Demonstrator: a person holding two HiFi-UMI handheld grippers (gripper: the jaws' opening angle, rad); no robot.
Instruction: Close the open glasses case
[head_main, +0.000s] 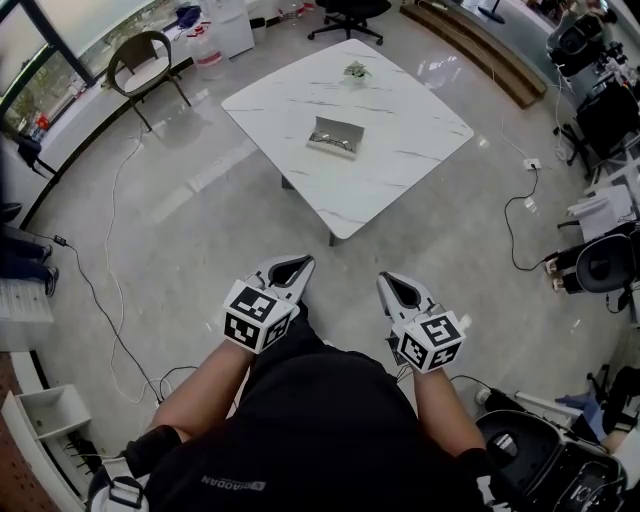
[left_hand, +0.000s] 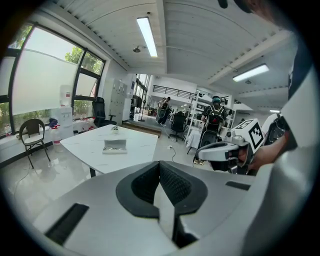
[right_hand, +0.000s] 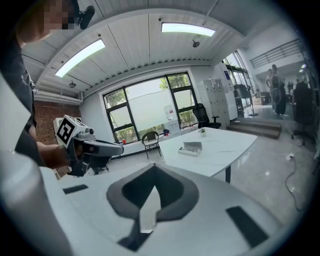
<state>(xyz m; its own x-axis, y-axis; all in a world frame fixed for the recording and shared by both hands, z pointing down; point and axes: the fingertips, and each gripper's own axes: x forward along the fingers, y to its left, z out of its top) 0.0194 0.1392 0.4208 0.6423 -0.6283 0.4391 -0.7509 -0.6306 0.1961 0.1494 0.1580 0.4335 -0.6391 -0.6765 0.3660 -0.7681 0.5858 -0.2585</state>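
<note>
Both grippers, left (head_main: 302, 263) and right (head_main: 386, 282), sit at lower centre of the head view, above the person's lap, jaws pressed together on nothing. Upper centre, the case (head_main: 335, 137) lies open mid-table (head_main: 410, 105), well apart from them.

Glasses case (head_main: 335, 137) — open, silvery — lies mid-table.
</note>
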